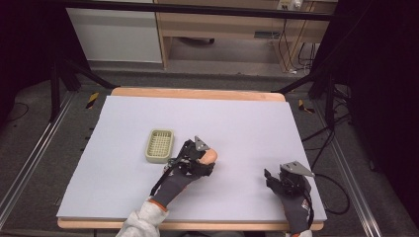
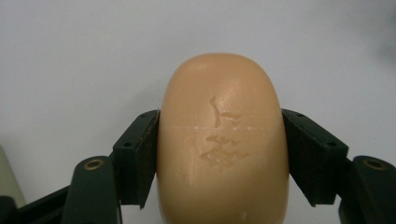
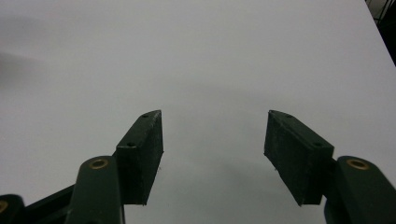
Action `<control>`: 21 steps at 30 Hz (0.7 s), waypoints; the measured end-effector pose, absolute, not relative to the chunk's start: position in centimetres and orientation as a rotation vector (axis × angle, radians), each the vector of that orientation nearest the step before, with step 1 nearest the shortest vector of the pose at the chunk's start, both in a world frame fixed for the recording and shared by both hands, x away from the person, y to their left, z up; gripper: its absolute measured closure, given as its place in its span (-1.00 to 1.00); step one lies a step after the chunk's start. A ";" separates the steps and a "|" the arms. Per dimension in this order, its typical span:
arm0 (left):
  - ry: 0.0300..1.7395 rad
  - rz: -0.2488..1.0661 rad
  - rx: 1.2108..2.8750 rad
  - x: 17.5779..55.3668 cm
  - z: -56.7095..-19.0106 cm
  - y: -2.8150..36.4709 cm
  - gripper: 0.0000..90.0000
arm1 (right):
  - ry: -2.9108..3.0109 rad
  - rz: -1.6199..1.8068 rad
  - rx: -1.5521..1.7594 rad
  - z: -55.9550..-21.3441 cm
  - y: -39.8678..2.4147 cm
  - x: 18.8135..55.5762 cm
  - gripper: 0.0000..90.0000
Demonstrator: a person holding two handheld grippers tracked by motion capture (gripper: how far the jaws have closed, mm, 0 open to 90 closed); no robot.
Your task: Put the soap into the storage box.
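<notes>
An orange bar of soap [image 2: 222, 140] with a stamped mark is clamped between the two black jaws of my left gripper [image 2: 219, 149]. From above, the soap [image 1: 211, 155] pokes out of the left gripper [image 1: 205, 159] near the middle of the table, held a little above the surface. A pale green slotted soap dish [image 1: 159, 145] sits just to the left of that gripper. My right gripper [image 1: 270, 178] rests at the front right of the table. Its jaws stand open in the right gripper view [image 3: 212, 140] with nothing between them.
The white table top [image 1: 237, 123] has a wooden rim and stretches well beyond both hands. Metal rails and black stand legs flank the table on the floor. Cables lie on the floor at the right.
</notes>
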State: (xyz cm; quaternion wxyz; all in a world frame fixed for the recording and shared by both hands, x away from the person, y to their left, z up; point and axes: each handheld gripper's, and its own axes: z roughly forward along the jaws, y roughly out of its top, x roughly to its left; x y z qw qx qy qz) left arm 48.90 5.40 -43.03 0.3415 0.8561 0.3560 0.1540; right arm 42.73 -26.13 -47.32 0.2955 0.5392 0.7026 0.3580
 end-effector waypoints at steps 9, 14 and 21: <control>0.948 0.427 2.203 48.7 -42.1 7.6 -0.30 | 1.868 0.951 1.438 -47.3 -26.1 42.7 -0.17; 0.969 0.439 2.182 48.5 -41.8 8.9 -0.30 | 1.867 0.950 1.437 -47.3 -26.2 42.7 -0.17; 0.997 0.456 2.151 48.4 -41.5 10.8 -0.30 | 1.866 0.949 1.439 -47.3 -26.2 42.7 -0.17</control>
